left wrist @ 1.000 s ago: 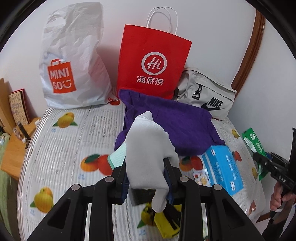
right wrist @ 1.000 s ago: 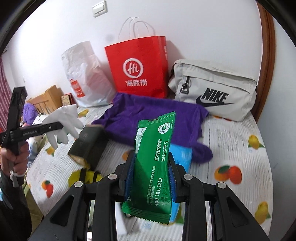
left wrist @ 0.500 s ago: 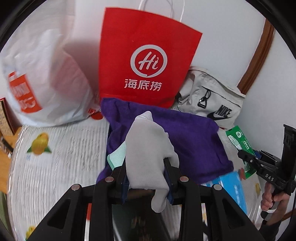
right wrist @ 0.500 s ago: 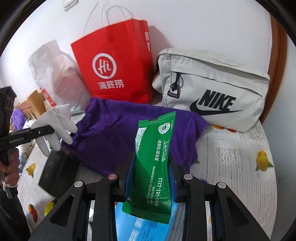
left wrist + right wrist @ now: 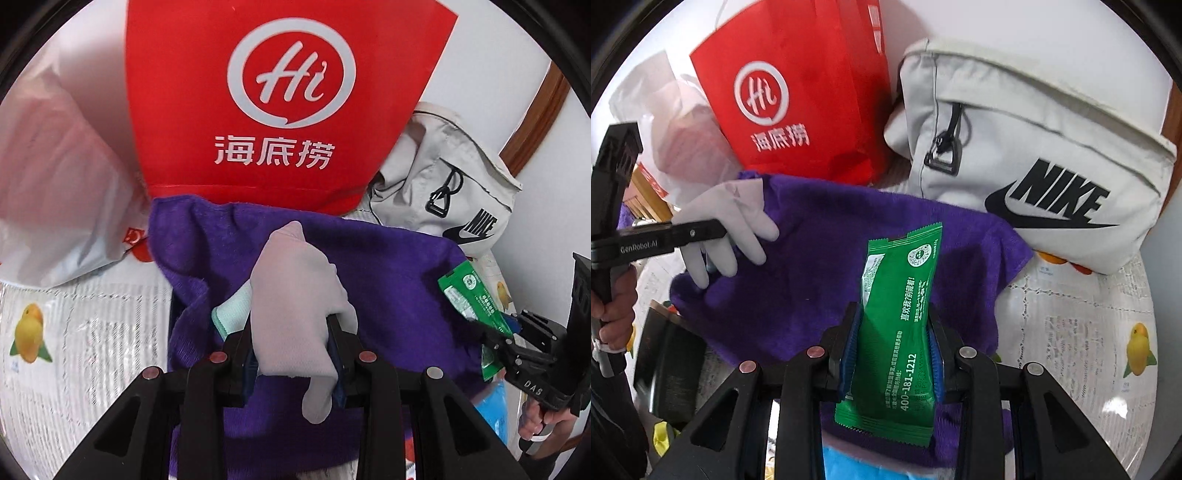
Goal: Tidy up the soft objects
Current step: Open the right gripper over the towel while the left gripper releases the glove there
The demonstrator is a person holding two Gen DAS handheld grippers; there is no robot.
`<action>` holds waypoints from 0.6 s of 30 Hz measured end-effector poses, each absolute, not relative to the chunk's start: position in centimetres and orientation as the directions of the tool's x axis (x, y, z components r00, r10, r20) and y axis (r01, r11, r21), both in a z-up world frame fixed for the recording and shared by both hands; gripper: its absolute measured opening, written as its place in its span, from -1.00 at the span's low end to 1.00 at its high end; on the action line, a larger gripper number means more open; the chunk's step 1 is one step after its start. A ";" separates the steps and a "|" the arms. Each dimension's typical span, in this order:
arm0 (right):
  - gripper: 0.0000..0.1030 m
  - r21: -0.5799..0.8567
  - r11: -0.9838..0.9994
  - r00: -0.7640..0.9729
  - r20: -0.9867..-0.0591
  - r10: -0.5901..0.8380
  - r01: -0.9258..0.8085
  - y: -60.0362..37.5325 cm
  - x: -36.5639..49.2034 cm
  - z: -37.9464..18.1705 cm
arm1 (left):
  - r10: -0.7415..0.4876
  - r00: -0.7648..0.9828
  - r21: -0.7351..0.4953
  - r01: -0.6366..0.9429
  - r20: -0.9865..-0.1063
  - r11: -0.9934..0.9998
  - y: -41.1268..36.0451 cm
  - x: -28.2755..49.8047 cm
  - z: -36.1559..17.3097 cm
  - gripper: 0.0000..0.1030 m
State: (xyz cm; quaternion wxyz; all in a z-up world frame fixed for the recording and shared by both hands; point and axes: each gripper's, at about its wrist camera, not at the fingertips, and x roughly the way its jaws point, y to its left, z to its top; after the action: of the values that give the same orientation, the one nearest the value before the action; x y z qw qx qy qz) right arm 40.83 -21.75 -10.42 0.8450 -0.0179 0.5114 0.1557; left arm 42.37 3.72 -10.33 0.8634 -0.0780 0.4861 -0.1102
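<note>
Both grippers are loaded: the left gripper [image 5: 295, 354] has its jaws closed on a white glove [image 5: 295, 310], pinched across the palm so the fingers droop below the pads, and the right gripper [image 5: 892, 350] is clamped on a green packet [image 5: 899, 325] held upright, long axis running away from the camera. Each hangs over the purple towel [image 5: 820, 266] spread on the fruit-print cloth [image 5: 1082, 332]. What the next move likely turns on is which bag lies ahead — the red paper bag [image 5: 288, 96] stands directly beyond the left gripper, just behind the towel's far edge, while the grey Nike bag [image 5: 1034, 147] sits ahead and to the right of the right gripper, nearer that hand.
</note>
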 end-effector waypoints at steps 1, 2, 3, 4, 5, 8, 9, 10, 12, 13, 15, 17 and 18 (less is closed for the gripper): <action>-0.35 0.125 0.951 0.425 -0.873 0.240 -0.282 -21.7 41.0 -10.7 | -0.269 0.501 -0.245 0.115 -0.823 0.963 3.7 42.6 -10.5 -0.41; -0.35 0.124 0.952 0.420 -0.876 0.237 -0.279 -21.7 41.2 -11.0 | -0.271 0.498 -0.247 0.115 -0.824 0.962 3.6 42.9 -10.7 -0.40; -0.35 0.125 0.953 0.413 -0.880 0.234 -0.276 -21.7 41.5 -11.2 | -0.268 0.494 -0.244 0.114 -0.827 0.963 3.6 43.2 -10.9 -0.37; -0.34 0.125 0.955 0.407 -0.884 0.231 -0.270 -21.7 41.7 -11.4 | -0.265 0.492 -0.242 0.112 -0.830 0.964 3.6 43.5 -11.1 -0.37; -0.32 0.124 0.958 0.405 -0.886 0.224 -0.258 -21.8 41.9 -11.5 | -0.264 0.491 -0.241 0.111 -0.830 0.964 3.6 43.7 -11.2 -0.32; -0.09 0.126 0.960 0.398 -0.890 0.221 -0.251 -21.8 42.5 -11.8 | -0.265 0.489 -0.243 0.108 -0.831 0.964 3.7 43.9 -11.3 -0.06; 0.13 0.126 0.960 0.401 -0.889 0.222 -0.251 -21.7 42.6 -11.8 | -0.266 0.496 -0.246 0.106 -0.826 0.963 3.8 43.8 -11.2 0.01; 0.33 0.125 0.960 0.407 -0.886 0.222 -0.251 -21.6 42.6 -11.7 | -0.266 0.501 -0.247 0.105 -0.824 0.963 3.9 43.7 -11.1 0.18; 0.44 0.118 0.961 0.420 -0.881 0.216 -0.248 -21.6 42.8 -11.5 | -0.265 0.509 -0.244 0.109 -0.819 0.964 4.0 43.3 -10.8 0.27; 0.44 0.116 0.962 0.422 -0.881 0.215 -0.249 -21.5 42.8 -11.5 | -0.260 0.511 -0.238 0.109 -0.819 0.965 4.2 43.1 -10.7 0.28; 0.44 0.116 0.961 0.424 -0.879 0.218 -0.252 -21.5 42.6 -11.2 | -0.236 0.514 -0.213 0.104 -0.825 0.971 4.4 42.7 -10.3 0.30; 0.45 0.114 0.961 0.429 -0.877 0.217 -0.253 -21.4 42.2 -10.7 | -0.205 0.520 -0.187 0.087 -0.829 0.979 4.6 42.1 -9.8 0.37; 0.46 0.111 0.962 0.432 -0.876 0.213 -0.249 -21.4 41.9 -10.5 | -0.191 0.521 -0.176 0.078 -0.832 0.981 4.8 41.8 -9.6 0.38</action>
State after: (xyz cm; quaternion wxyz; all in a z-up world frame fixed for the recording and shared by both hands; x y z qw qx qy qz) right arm 41.88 -21.43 -10.46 0.8461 -0.0177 0.5149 0.1366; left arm 41.84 4.75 -9.62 0.8701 -0.0583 0.4832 -0.0771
